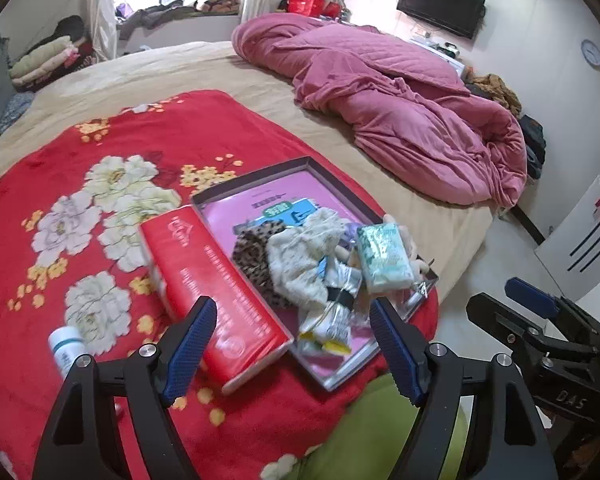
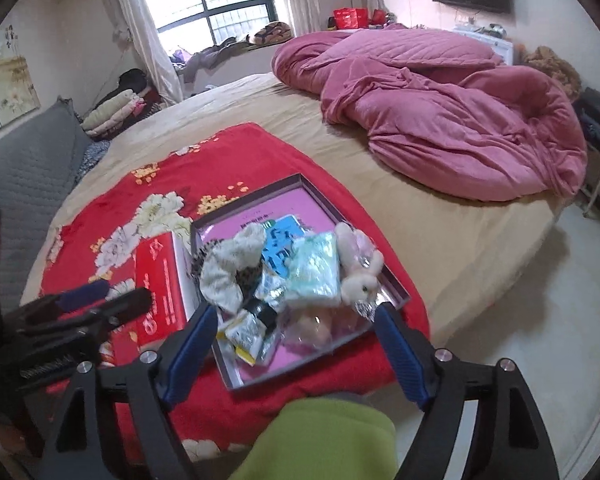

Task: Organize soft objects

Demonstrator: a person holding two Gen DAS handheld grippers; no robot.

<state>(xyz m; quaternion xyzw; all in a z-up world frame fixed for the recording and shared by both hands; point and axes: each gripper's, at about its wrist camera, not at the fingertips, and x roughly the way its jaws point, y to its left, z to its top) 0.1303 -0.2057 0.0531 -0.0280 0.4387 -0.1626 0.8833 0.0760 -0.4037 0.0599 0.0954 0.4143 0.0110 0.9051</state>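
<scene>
Bed (image 1: 228,80) bearing a pink quilt (image 1: 400,108) and red floral blanket (image 1: 112,184). On the blanket: shallow box tray (image 2: 300,181) holding cream scrunchie (image 2: 228,276), tissue pack (image 2: 316,272) and plush bunny (image 2: 362,276). Left gripper (image 1: 292,340) and right gripper (image 2: 296,344) hover spread, empty.

Soft daylight from the window (image 2: 220,4), fisheye-bent edges, slight blur.
</scene>
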